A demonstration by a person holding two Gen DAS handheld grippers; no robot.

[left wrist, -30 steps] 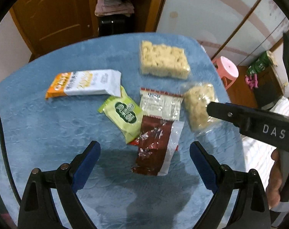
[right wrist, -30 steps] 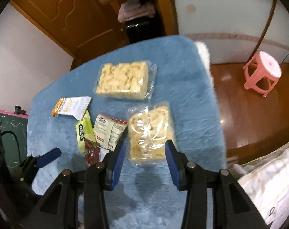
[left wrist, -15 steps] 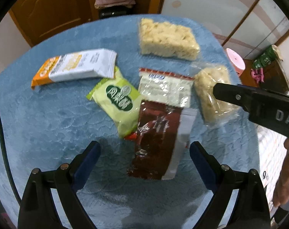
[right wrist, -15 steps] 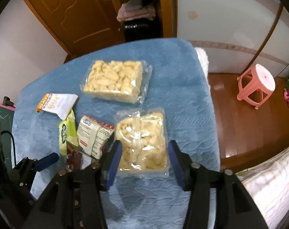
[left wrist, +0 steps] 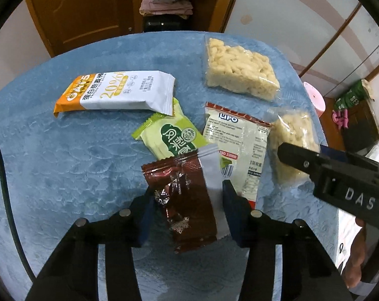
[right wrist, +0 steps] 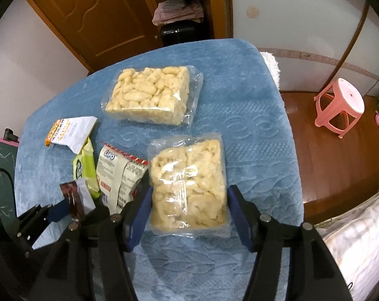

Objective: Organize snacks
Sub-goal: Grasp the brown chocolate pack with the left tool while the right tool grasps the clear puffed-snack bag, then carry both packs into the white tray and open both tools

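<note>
My left gripper (left wrist: 188, 195) points down over a brown foil snack packet (left wrist: 184, 215). Its jaws are closing, and the blue pads press the packet's two long edges. The packet overlaps a green packet (left wrist: 172, 138) and a clear Lipo packet (left wrist: 237, 140). My right gripper (right wrist: 189, 205) straddles a clear bag of puffed snack (right wrist: 187, 175) that lies flat on the blue tablecloth (right wrist: 252, 130). Its jaws are opening, and the pads stand at the bag's sides without squeezing it. The left gripper (right wrist: 64, 208) with the brown packet (right wrist: 73, 200) shows at the right wrist view's lower left.
An orange-and-white oat bar (left wrist: 114, 92) lies at the left. A second clear bag of puffed snack (right wrist: 152, 95) lies at the back. A pink stool (right wrist: 340, 105) stands on the wooden floor right of the table. A wooden door and shelf stand behind.
My left gripper has sunk toward the table and its wide-open jaws have closed on the brown packet. The right jaws have spread wider around the clear bag.
</note>
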